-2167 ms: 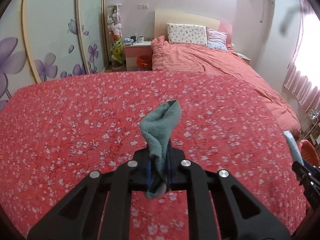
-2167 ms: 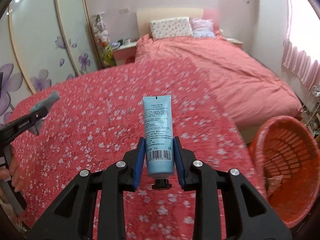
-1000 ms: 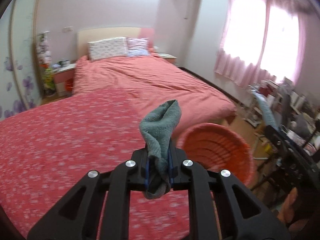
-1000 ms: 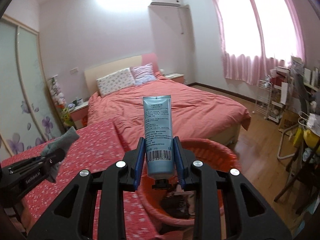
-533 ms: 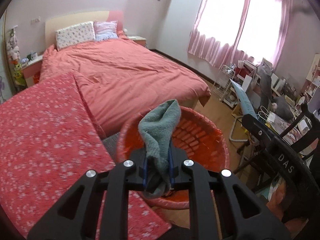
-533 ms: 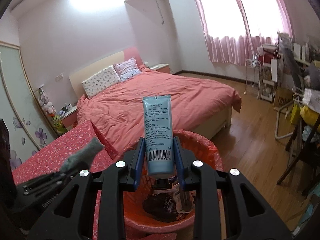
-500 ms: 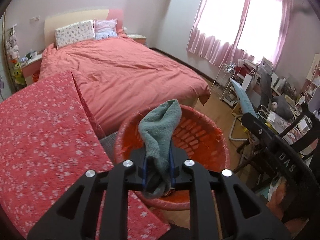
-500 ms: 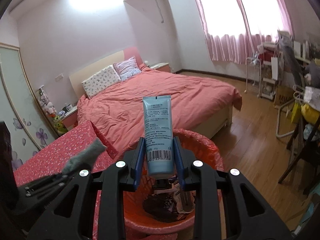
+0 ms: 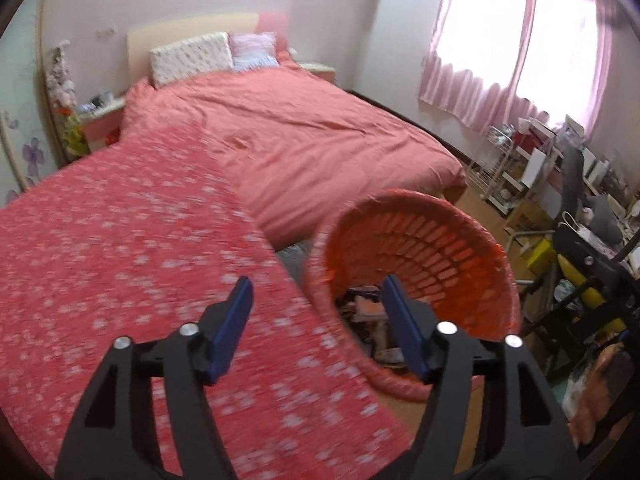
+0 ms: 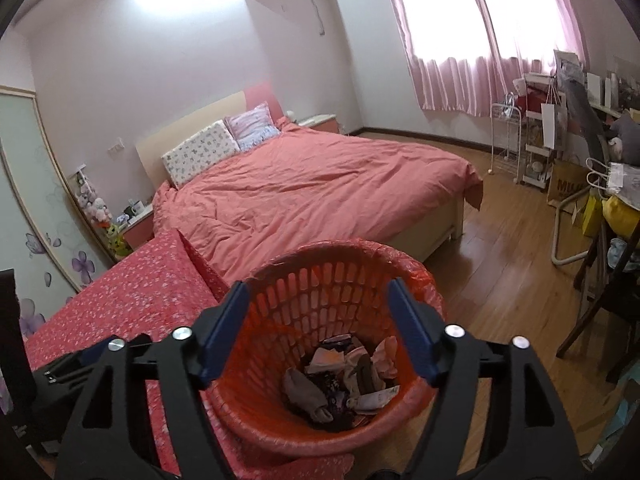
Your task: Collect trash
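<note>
Two tools, both spread wide and holding nothing. Left tool [image 9: 316, 312]: hangs over the edge of the floral table [image 9: 120, 248], just beside the basket [image 9: 472, 240]. Right tool [image 10: 318, 314]: hangs directly above the basket [image 10: 344, 256]. Basket: orange, slatted, on the wood floor [image 10: 516, 264] between table and bed [image 10: 320, 184]. Trash [image 10: 344, 380]: mixed cloth and paper scraps heaped in the basket bottom.
</note>
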Motion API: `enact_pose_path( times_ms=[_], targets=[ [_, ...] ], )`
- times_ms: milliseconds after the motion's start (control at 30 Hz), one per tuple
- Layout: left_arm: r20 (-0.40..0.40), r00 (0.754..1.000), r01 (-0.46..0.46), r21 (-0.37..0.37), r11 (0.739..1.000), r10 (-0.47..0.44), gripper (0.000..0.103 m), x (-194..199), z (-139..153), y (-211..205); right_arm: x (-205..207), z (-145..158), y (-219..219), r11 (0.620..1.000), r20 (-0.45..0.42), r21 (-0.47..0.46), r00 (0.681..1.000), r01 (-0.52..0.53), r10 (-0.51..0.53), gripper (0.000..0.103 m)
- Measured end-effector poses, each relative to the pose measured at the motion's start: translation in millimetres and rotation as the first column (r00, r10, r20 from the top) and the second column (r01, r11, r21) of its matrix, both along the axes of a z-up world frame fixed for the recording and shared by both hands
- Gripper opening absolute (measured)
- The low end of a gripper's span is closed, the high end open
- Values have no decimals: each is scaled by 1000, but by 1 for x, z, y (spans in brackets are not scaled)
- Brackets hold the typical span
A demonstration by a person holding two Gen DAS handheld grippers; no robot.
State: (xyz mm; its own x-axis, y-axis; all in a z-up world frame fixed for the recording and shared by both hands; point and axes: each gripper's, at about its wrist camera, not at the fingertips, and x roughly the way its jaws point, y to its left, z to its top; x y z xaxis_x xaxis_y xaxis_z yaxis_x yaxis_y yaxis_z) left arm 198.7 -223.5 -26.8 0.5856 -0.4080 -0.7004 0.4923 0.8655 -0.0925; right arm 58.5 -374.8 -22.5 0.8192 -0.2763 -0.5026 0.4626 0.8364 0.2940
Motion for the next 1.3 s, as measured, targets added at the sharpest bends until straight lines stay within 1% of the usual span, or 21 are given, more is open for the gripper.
enact_pose_path(
  times_ms=[33, 100, 133, 200, 267, 300, 333, 400, 533, 633, 800, 900, 1000, 1200, 1300],
  targets=[
    [28, 999, -19, 10, 1000, 18, 74, -6, 5, 10, -1, 2, 3, 1000, 3, -8, 1000, -1, 1, 79],
    [77, 996, -48, 20, 999, 46, 82, -19, 13, 29, -13, 9, 20, 999, 21, -41, 1000, -8, 9, 83],
    [106, 993, -64, 26, 998, 61, 83, -27, 17, 40, -19, 12, 28, 998, 27, -58, 1000, -11, 13, 86],
    [161, 982, -101, 35, 994, 94, 92, -42, 25, 57, -25, 15, 38, 996, 38, -93, 999, -13, 17, 91],
    [216, 968, -143, 41, 989, 131, 96, -59, 32, 76, -31, 18, 51, 991, 42, -130, 999, -17, 23, 95],
    [229, 963, -155, 43, 987, 141, 99, -63, 35, 82, -33, 19, 58, 989, 41, -150, 999, -18, 25, 99],
    [245, 956, -176, 46, 983, 160, 99, -69, 37, 90, -37, 19, 63, 986, 42, -164, 999, -16, 24, 101],
    [264, 946, -210, 54, 976, 189, 99, -79, 39, 102, -40, 19, 76, 981, 43, -195, 999, -7, 16, 101],
    [280, 930, -270, 73, 960, 240, 99, -97, 39, 122, -44, 17, 96, 971, 20, -241, 1000, 2, 3, 101],
    [294, 916, -308, 79, 948, 274, 99, -107, 37, 134, -50, 16, 104, 967, 4, -253, 1000, 14, -13, 101],
    [295, 897, -354, 38, 935, 328, 99, -128, 33, 161, -62, 11, 120, 961, -4, -275, 1000, 21, -23, 101],
    [292, 882, -391, 15, 920, 370, 99, -139, 31, 176, -67, 11, 130, 952, -2, -304, 999, 34, -36, 101],
    [282, 877, -407, 7, 913, 388, 99, -147, 28, 185, -69, 9, 138, 948, -10, -317, 999, 36, -41, 101],
    [256, 869, -436, -12, 900, 424, 99, -160, 20, 200, -74, 0, 145, 955, -41, -297, 998, 24, -38, 101],
    [240, 868, -442, -23, 897, 434, 99, -163, 19, 204, -74, -4, 149, 955, -58, -296, 997, 27, -46, 101]
  ],
)
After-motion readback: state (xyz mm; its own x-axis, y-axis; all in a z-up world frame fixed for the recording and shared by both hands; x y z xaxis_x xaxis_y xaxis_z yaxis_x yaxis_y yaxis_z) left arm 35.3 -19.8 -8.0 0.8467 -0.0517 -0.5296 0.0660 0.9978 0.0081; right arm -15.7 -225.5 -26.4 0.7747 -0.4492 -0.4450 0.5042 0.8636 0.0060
